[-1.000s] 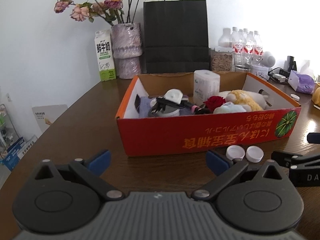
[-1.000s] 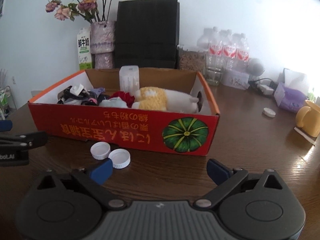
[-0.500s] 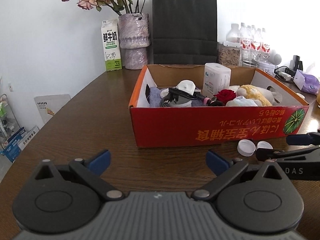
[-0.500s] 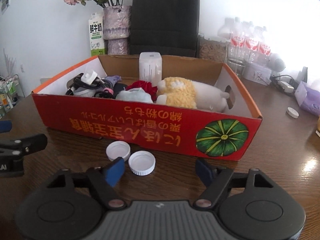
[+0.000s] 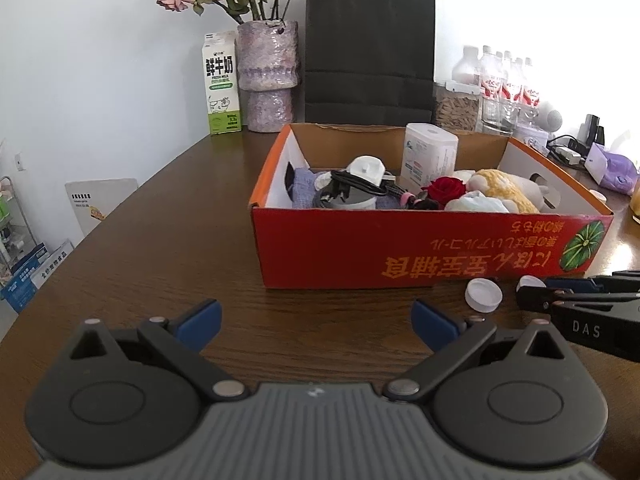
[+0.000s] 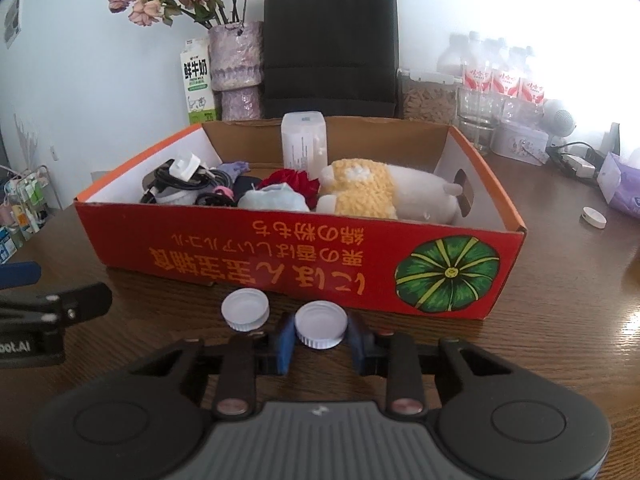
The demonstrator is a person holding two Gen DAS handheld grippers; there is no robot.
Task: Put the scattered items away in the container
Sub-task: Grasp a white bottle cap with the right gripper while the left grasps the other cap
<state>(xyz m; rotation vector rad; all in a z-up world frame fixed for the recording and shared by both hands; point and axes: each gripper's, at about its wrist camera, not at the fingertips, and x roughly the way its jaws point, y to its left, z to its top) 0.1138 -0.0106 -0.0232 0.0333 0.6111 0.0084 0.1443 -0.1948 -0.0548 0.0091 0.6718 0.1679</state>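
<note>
The red box [image 6: 300, 256] sits on the table [image 6: 560, 320] with its top open, so things drop in easily. Your right gripper [image 6: 321, 340] has just been closing and now pinches a white cap [image 6: 321, 325] lying just in front of the box, ready to lift. Your left gripper [image 5: 316, 322] waits open and empty.

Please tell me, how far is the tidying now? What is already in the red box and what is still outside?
Mostly done: the red box already holds the plush toy, a charger with cable and more. In hand: the right gripper has just been closing on one white cap, still on the table. Left: a second cap beside it and a third cap further right. The left gripper is open and empty.
</note>
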